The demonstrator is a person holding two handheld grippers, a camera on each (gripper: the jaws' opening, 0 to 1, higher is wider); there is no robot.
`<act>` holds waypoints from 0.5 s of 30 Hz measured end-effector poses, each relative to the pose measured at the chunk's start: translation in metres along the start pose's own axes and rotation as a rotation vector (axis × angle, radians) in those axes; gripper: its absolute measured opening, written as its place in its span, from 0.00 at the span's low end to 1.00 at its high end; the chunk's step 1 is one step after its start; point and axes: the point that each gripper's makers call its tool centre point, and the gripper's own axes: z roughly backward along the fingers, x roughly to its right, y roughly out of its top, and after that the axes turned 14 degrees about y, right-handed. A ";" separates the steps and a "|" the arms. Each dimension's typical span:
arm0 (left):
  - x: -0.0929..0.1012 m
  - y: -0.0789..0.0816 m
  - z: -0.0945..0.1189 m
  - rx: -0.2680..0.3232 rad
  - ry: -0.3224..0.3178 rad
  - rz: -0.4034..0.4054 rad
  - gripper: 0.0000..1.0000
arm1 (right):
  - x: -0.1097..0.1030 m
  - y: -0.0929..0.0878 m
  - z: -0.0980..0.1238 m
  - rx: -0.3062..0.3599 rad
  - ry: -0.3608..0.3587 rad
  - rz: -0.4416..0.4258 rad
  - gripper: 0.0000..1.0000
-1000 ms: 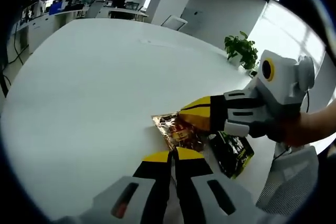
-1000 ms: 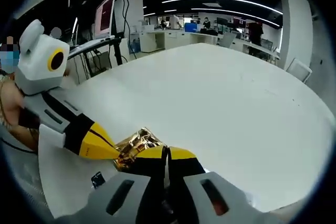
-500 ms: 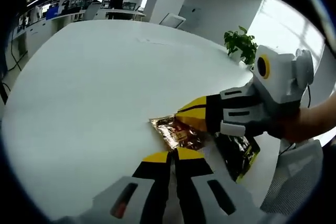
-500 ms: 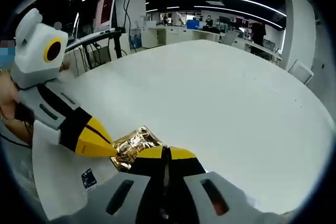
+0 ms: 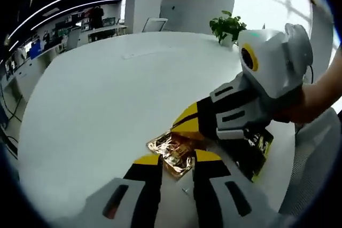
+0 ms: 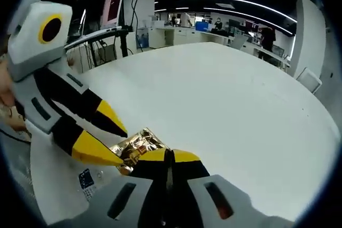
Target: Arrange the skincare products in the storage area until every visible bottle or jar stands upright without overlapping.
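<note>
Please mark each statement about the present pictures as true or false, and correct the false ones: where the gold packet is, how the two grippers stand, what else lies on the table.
1. The gold foil packet lies on the white table. True.
2. The left gripper has its jaws pressed together. False: the jaws stand apart, with the packet's edge between them.
3. The right gripper has its jaws closed at the gold foil packet's edge. True, as far as the right gripper view shows.
4. A dark packet with yellow edge lies on the far side of the table, beside the potted plant. False: it lies near the gold packet, under the right gripper.
5. Upright bottles stand on the table. False: none is visible.
</note>
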 end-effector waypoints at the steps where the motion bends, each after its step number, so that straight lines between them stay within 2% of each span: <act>1: 0.000 0.002 -0.002 0.005 0.003 -0.014 0.21 | 0.000 0.000 0.000 0.001 0.000 -0.001 0.02; 5: 0.003 0.003 -0.011 -0.001 0.013 -0.095 0.20 | -0.001 0.000 0.002 0.006 0.000 -0.007 0.02; 7: -0.001 -0.001 -0.017 -0.020 0.015 -0.121 0.21 | -0.001 0.000 0.000 0.006 0.002 -0.006 0.03; 9: 0.003 -0.004 -0.015 -0.052 0.020 -0.163 0.22 | -0.001 0.000 0.000 0.006 0.001 -0.010 0.03; 10: 0.003 -0.005 -0.017 -0.038 0.017 -0.164 0.22 | 0.000 0.000 0.000 0.006 -0.001 -0.012 0.03; 15: 0.000 -0.006 -0.018 -0.043 0.015 -0.152 0.22 | 0.000 0.000 0.000 -0.006 -0.003 -0.002 0.05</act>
